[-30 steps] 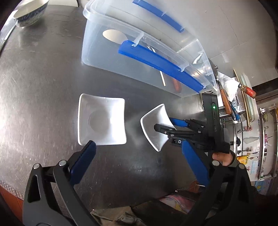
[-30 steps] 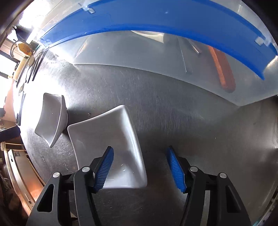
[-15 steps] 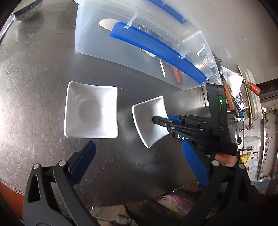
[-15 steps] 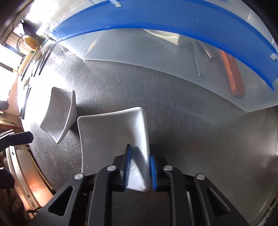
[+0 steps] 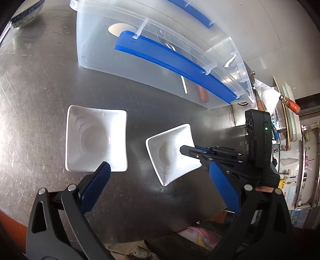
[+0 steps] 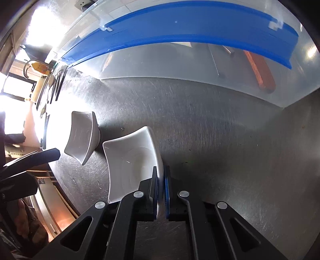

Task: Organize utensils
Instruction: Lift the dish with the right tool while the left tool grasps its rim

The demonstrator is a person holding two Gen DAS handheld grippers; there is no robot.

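Broadly, a scratched steel counter fills both views. At its far side stands a clear plastic bin with blue rim clips; through its wall an orange-handled utensil and a pale spoon show inside. Nearer lie two white square dishes, close together but not touching. The first dish sits flat on the steel, just ahead of the left gripper, whose blue pads are spread wide with nothing between them; one pad's tip overlaps that dish's near edge in the left wrist view, though contact cannot be told. The second dish is tilted, and the right gripper is closing on it: its jaws clamp the dish's rim from both sides, the pads pressed against the white wall. A blue-patterned bowl sits at the counter's far corner.
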